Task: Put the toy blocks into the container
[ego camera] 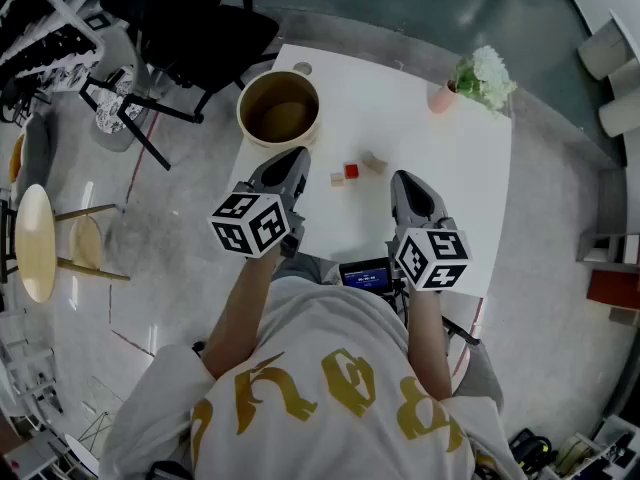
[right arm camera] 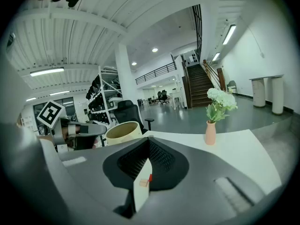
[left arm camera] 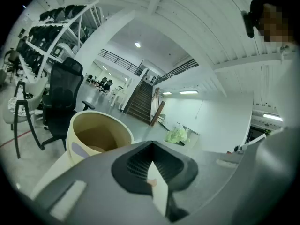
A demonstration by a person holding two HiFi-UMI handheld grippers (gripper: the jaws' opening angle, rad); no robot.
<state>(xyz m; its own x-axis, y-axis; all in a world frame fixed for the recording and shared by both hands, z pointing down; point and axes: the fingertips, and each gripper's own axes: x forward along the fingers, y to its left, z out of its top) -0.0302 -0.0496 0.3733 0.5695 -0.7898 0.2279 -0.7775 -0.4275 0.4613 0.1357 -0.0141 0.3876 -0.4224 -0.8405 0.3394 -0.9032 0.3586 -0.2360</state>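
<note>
Three small toy blocks lie loose near the middle of the white surface (ego camera: 440,168), none of them in the container (ego camera: 243,116): a red block (ego camera: 351,171), a pale cube (ego camera: 337,179) just beside it on its left and slightly nearer the person, and a tan block (ego camera: 374,163) a little to the right, set at an angle to the other two. The red block and the pale cube look touching or almost so; the tan block stands apart from them. The container is a round, cream-coloured tub with an open top, standing upright at the far left corner of the surface, well apart from the blocks; its inside looks brownish, and whether anything lies in it cannot be told. The left hand-held gripper (ego camera: 292,156) hangs over the surface between the container and the blocks, clenched on nothing, its jaws meeting in its own view with the container's wall (left arm camera: 77,144) just beyond them. The right hand-held gripper (ego camera: 402,178) sits to the right of the blocks, likewise clenched and empty, and through the slit under its jaws a speck of red and tan shows on the surface
</note>
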